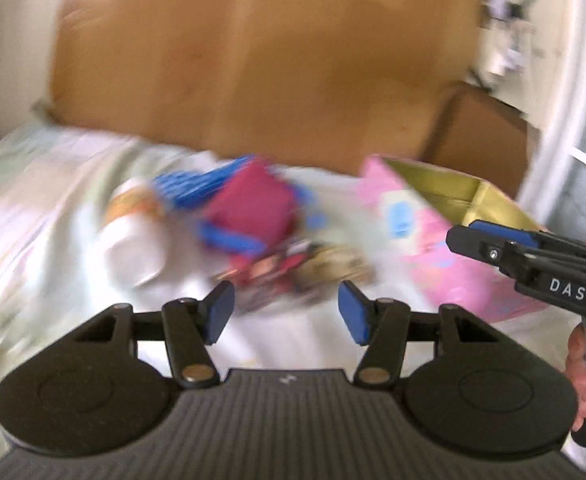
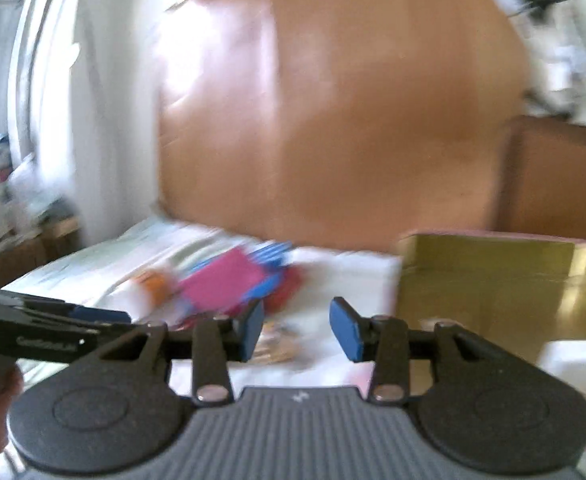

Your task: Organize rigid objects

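Observation:
Both views are motion-blurred. A pile of small objects lies on a pale sheet: a magenta box, blue pieces, a white bottle with an orange band and printed packets. A pink box with a gold inside stands open at the right; in the right wrist view the pink box is right of the pile. My left gripper is open and empty, just short of the pile. My right gripper is open and empty, beside the pink box.
A large brown cardboard box stands behind the pile, with a smaller brown box to its right. The bed sheet spreads to the left. A white frame and clutter are at the far right.

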`<state>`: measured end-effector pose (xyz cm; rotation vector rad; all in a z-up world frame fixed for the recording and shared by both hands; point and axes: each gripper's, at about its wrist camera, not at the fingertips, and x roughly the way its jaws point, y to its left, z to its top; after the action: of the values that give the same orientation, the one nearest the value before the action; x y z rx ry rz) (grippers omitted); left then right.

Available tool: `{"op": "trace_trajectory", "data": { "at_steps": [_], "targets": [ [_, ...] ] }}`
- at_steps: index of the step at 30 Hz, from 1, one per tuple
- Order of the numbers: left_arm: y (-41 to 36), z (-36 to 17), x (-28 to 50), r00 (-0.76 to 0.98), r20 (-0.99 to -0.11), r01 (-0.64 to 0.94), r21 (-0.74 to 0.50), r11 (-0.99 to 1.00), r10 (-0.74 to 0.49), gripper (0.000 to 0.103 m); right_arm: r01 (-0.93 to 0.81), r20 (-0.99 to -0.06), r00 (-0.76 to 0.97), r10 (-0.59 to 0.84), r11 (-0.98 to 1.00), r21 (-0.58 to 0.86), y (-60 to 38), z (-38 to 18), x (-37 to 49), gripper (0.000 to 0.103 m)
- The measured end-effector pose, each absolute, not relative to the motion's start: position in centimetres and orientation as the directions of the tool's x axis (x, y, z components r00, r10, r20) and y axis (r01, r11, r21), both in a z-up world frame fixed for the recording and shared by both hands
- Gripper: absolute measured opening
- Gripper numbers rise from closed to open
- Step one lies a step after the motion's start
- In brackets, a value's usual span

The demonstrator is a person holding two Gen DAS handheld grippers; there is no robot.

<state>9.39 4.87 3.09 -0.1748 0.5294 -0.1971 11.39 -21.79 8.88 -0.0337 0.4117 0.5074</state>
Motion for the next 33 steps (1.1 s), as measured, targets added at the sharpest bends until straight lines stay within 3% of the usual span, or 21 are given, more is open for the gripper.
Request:
{"op": "trace_trajectory", "data": {
  "at_steps": [3,7,11,14,15,22,27,30,33],
  "targets": [
    [7.2,2.3,8.5,0.848,-0.493,0.082,-0.239,0.968,-0.193,0.059,-0.503,-0.437,0.747,0.5,0.856,0.12,-18.9,8.2,13.7,0.039],
    [8.1,2.1,8.1,0.852,-0.488,0.066,-0.265,0.962,-0.192,0.059,-0.483,-0.501,0.675,0.541,0.838,0.254,-16.4,7.0,17.7,0.05],
    [8.3,1.8,8.3,0.849,-0.488,0.07,-0.28,0.958,-0.204,0.059,-0.434,-0.558,0.59,0.583,0.812,0.389,-15.2,4.7,20.7,0.049],
    [8.4,1.6,8.2,0.841,-0.489,0.084,-0.3,0.95,-0.229,0.059,-0.426,-0.54,0.545,0.641,0.766,0.48,-16.1,4.3,20.3,0.028],
    [8.4,1.6,8.2,0.838,-0.491,0.092,-0.307,0.947,-0.24,0.059,-0.431,-0.542,0.535,0.648,0.761,0.484,-16.4,4.4,19.6,0.026],
    [7.3,1.1,8.2,0.79,-0.488,0.169,-0.409,0.897,-0.371,0.059,-0.53,-0.538,0.534,0.652,0.754,0.388,-19.0,4.3,12.5,0.017],
    [4.9,1.6,7.6,0.773,-0.485,0.252,-0.357,0.899,-0.409,0.061,-0.553,-0.58,0.571,0.581,0.794,0.252,-21.4,3.1,7.5,0.007],
    [3.8,1.9,7.1,0.747,-0.476,0.314,-0.362,0.878,-0.464,0.061,-0.583,-0.582,0.577,0.573,0.788,0.198,-22.6,3.1,5.3,0.009],
    [3.4,2.4,6.6,0.742,-0.461,0.345,-0.36,0.867,-0.487,0.065,-0.573,-0.57,0.619,0.539,0.807,0.14,-23.6,3.8,4.2,0.027]
  ]
}}
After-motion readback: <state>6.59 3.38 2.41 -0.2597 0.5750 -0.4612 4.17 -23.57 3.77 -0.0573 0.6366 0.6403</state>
